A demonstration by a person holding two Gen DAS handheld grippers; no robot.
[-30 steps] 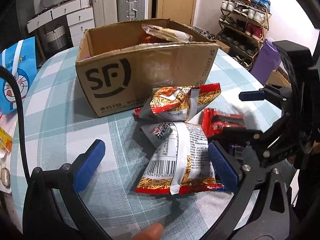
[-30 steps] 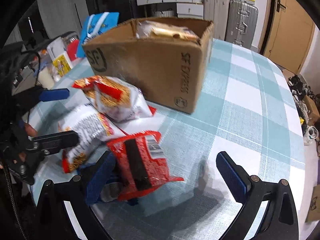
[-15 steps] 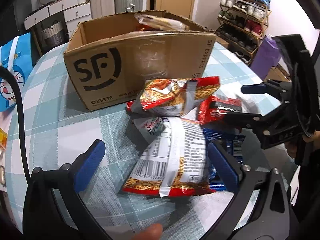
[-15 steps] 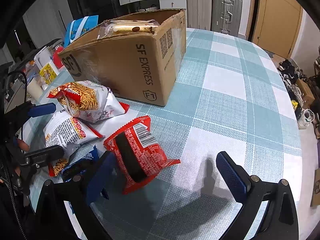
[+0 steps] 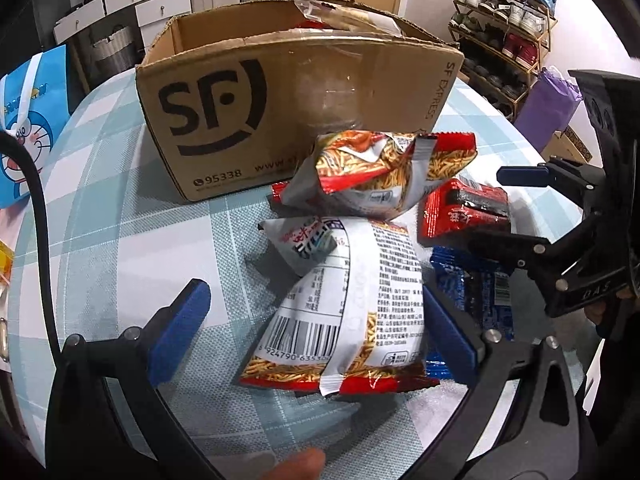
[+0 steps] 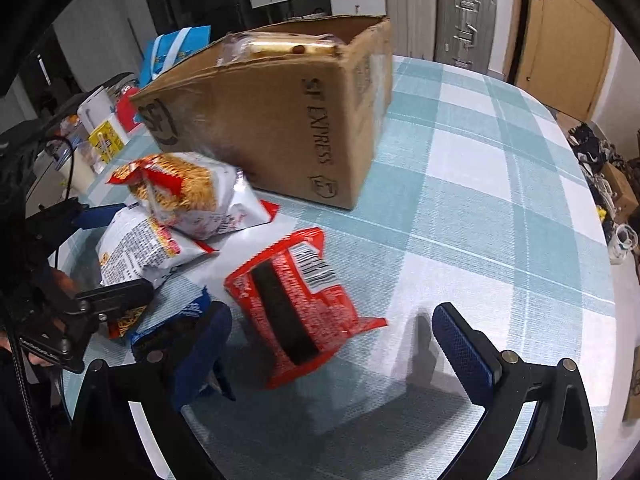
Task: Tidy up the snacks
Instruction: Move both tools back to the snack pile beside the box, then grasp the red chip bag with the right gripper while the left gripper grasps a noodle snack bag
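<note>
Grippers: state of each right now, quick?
Left tool: open, empty, straddling the barcode-side snack bag on the table.
Right tool: open, empty, the red snack packet between its fingers, not clamped.
</note>
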